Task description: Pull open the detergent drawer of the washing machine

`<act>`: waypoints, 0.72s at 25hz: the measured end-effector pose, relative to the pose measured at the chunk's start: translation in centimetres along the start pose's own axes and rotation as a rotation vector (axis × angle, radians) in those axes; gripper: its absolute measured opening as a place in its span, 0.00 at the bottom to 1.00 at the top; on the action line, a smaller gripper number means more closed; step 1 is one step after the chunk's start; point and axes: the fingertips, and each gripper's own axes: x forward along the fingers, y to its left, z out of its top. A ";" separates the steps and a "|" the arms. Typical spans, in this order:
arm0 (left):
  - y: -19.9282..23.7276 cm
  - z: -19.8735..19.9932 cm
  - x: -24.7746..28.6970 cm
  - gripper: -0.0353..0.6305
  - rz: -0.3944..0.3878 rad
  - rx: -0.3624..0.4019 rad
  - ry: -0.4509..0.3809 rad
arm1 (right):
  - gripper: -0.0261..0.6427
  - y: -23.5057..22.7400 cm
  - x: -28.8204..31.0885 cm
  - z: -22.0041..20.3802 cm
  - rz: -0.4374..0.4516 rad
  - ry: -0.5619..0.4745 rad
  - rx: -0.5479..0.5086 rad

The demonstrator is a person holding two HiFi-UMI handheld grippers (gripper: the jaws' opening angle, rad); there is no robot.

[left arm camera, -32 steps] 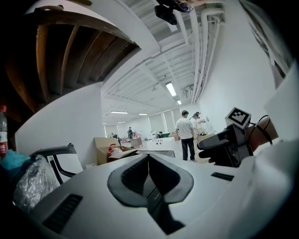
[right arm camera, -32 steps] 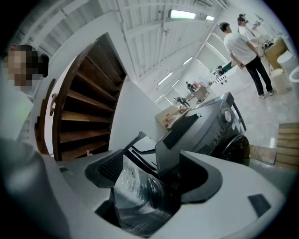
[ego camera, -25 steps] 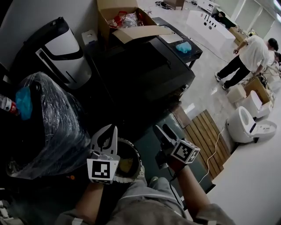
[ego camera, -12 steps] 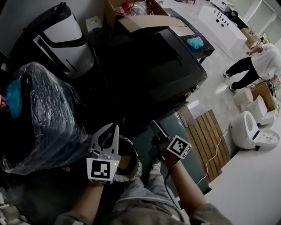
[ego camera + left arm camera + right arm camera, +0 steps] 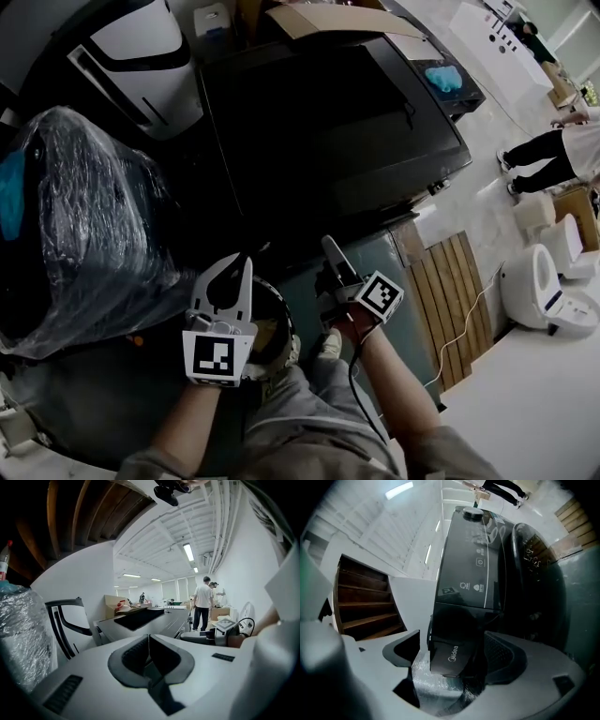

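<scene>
1. The black washing machine (image 5: 328, 112) fills more of the head view than a second ago, and the right gripper (image 5: 330, 253) has come up to its front.
2. A plastic-wrapped bundle (image 5: 84, 234) lies to the left of the machine.
3. The left gripper (image 5: 149, 638) is held apart from the machine, its jaws pressed together on nothing.
4. The Midea-marked detergent drawer (image 5: 449, 654) stands between the right gripper's parted jaws, with a gap beside one jaw.

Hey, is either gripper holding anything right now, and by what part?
Nothing is gripped. The left gripper is shut on nothing; the right gripper has its jaws open around the detergent drawer front, with a gap beside one jaw.
</scene>
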 end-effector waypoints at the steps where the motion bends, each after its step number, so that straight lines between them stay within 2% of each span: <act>1: 0.0 -0.4 0.1 0.09 0.003 0.002 0.007 | 0.64 -0.3 0.3 0.0 0.010 0.003 0.009; 9: 0.0 -2.6 0.3 0.09 0.053 -0.025 0.047 | 0.66 -0.9 2.2 0.6 0.123 -0.007 0.073; 15: -0.3 -3.7 0.1 0.09 0.083 -0.058 0.072 | 0.66 -1.2 3.5 0.6 0.134 0.009 0.080; 18: -0.5 -3.6 0.1 0.09 0.085 -0.036 0.069 | 0.66 -1.3 3.6 0.7 0.146 0.004 0.089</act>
